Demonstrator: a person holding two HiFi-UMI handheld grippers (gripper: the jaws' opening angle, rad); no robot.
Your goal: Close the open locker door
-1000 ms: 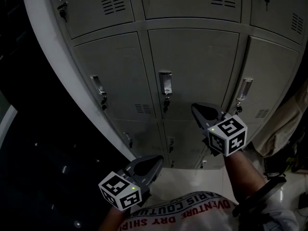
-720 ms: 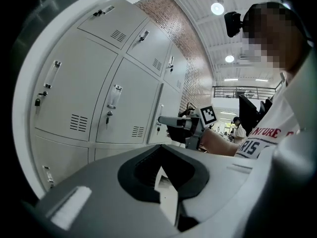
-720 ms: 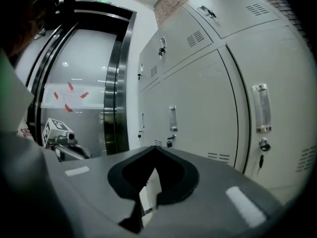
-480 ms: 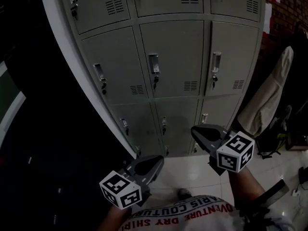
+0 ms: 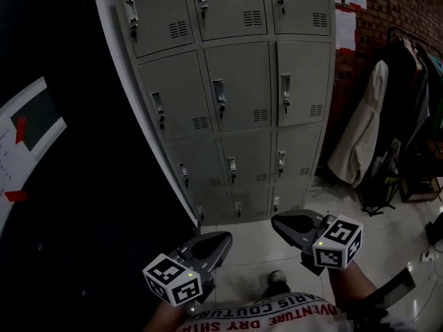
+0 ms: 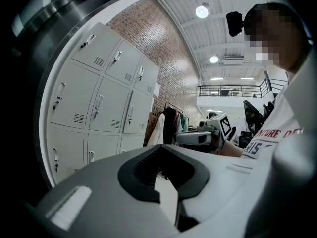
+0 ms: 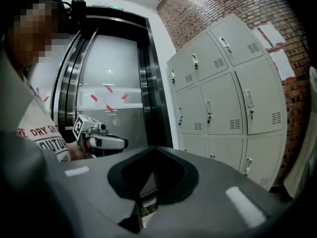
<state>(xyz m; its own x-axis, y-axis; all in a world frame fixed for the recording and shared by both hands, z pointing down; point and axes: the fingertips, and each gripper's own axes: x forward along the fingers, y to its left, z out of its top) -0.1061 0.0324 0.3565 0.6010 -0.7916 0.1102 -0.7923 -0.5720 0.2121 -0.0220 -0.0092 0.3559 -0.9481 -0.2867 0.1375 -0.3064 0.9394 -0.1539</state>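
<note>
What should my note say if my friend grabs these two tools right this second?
Left tool: shut, empty, held low over the floor, apart from the lockers.
Right tool: shut, empty, also low and touching nothing.
Doors: every locker door in view sits flush; none looks open.
Done: the closing seems finished.
Left: probably nothing; maybe check the latches up close.

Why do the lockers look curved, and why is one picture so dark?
Head view: dim, the lockers bowing from the wide lens. Left gripper view: brighter, a ceiling lamp glares, lockers bent along the round edge. Right gripper view: similar fisheye curve, corners black.
</note>
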